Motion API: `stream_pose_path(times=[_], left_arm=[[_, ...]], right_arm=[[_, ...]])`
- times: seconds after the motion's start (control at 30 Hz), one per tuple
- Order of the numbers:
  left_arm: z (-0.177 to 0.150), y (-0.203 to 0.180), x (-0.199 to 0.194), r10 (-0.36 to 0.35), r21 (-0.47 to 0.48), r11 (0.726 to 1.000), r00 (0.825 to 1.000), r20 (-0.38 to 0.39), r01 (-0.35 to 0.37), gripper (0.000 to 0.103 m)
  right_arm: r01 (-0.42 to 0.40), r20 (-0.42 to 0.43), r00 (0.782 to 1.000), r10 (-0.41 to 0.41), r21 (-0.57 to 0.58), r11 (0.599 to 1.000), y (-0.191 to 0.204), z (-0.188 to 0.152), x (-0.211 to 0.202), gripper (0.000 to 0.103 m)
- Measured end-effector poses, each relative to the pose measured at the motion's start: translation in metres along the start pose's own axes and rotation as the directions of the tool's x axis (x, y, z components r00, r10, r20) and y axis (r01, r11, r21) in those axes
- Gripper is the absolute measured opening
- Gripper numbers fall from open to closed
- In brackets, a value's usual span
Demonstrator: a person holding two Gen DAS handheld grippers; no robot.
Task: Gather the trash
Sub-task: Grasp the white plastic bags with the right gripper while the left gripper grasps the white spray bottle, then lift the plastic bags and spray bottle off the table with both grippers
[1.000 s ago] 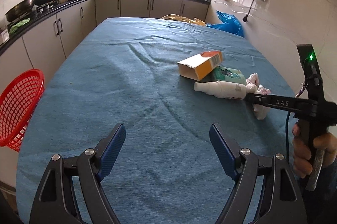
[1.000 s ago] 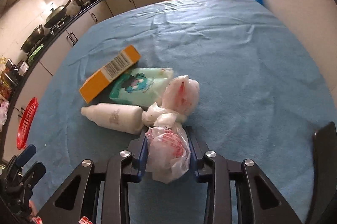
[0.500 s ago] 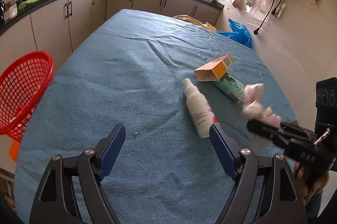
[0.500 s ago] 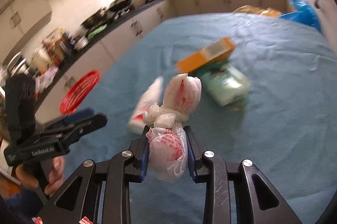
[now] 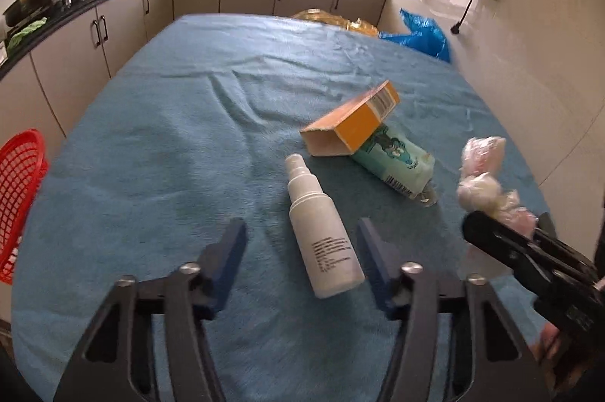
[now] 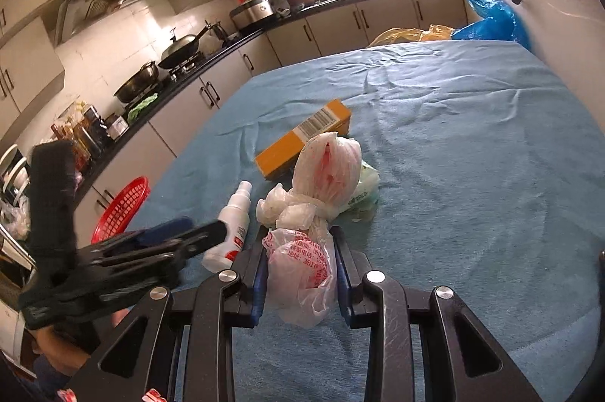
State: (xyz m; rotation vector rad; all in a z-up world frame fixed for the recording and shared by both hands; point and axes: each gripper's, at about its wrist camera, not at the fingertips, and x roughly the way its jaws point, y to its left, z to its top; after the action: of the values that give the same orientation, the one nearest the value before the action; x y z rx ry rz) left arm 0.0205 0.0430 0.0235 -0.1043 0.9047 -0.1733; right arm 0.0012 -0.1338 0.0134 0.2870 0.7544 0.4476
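The right gripper (image 6: 298,283) is clamped on the knotted plastic bag (image 6: 302,262). The bag's lower part sits squeezed between the blue pads at the bottom centre of the right wrist view, and the puffy top sticks out forward past the fingertips. In the left wrist view the same bag (image 5: 482,175) shows up at the right edge, raised off the blue cloth (image 5: 189,137).

The left gripper (image 5: 302,250) is spread wide, nothing in it. The white spray bottle (image 5: 321,232) lies flat on the cloth right between its jaws, closer to the right one, nozzle pointing away.

Just beyond it, centre-right, the orange box (image 5: 355,122) leans on a green packet (image 5: 397,160). Red basket (image 5: 19,197) is at the left edge, off the table.
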Motion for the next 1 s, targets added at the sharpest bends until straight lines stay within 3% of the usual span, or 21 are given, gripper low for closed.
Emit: stream_pose_path(times=[0.13,0.23,0.4,0.67,1.0], left_arm=[[0.001,-0.005,0.015,-0.007,0.002,1.0,0.999,-0.038,0.007,0.033],[0.001,-0.005,0.017,0.003,0.011,1.0,1.0,-0.031,-0.002,0.029],[-0.004,0.003,0.011,-0.004,-0.001,1.0,1.0,-0.002,0.004,0.029],[-0.019,0.017,-0.019,0.028,-0.044,0.999,0.987,0.157,-0.021,0.029],[-0.018,0.013,-0.024,0.032,-0.015,0.999,0.98,0.194,-0.03,0.029]], right_arm=[[0.002,0.004,1.0,-0.002,0.003,1.0,-0.001,-0.001,0.0,0.032],[0.008,0.004,1.0,-0.008,-0.011,1.0,0.003,-0.001,0.001,0.032],[0.021,0.005,1.0,-0.021,-0.031,0.999,0.007,-0.003,0.001,0.032],[0.058,-0.005,0.998,-0.059,-0.119,0.991,0.022,-0.01,0.009,0.032],[0.096,0.002,0.995,-0.097,-0.171,0.981,0.028,-0.014,0.014,0.032]])
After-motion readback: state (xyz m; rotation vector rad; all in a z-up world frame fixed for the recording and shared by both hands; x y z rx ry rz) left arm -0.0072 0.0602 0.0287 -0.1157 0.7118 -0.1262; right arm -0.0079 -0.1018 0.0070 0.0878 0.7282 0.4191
